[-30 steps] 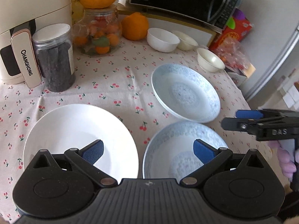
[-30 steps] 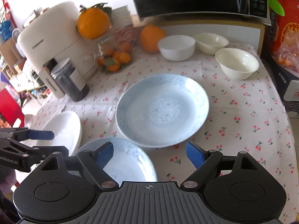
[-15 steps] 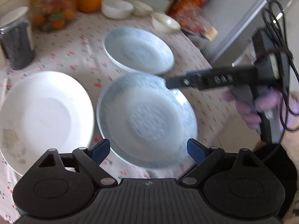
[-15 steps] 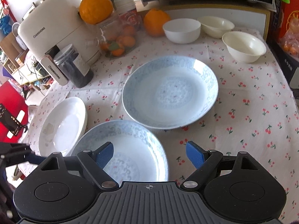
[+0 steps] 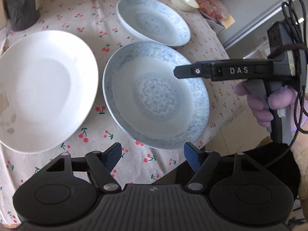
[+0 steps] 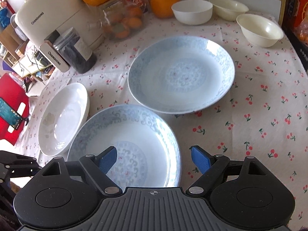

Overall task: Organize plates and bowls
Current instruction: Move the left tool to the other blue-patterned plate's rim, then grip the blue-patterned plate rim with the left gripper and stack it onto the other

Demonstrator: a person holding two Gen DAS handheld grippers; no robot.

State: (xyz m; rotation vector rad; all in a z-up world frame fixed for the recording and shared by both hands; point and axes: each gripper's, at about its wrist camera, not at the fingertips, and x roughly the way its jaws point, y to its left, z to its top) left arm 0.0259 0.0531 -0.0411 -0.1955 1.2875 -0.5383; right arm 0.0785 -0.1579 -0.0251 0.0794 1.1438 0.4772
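Narrowing its jaws, the left gripper (image 5: 152,153) now sits just short of the near rim of the closer blue plate (image 5: 156,94), pads apart with nothing between them yet. So a rim grab looks like the next move, probably to stack it with its twin. Going left to right on the cherry tablecloth (image 5: 63,22): white plate (image 5: 42,88), closer blue plate, then the second blue plate (image 5: 154,21) behind it, and 3 bowls (image 6: 192,11) at the back. The right gripper (image 6: 154,159) hovers over the same plate, jaws wide apart and empty. Compared with 1 second ago, the left view has swung from the white plate over to the blue one and tipped downward.
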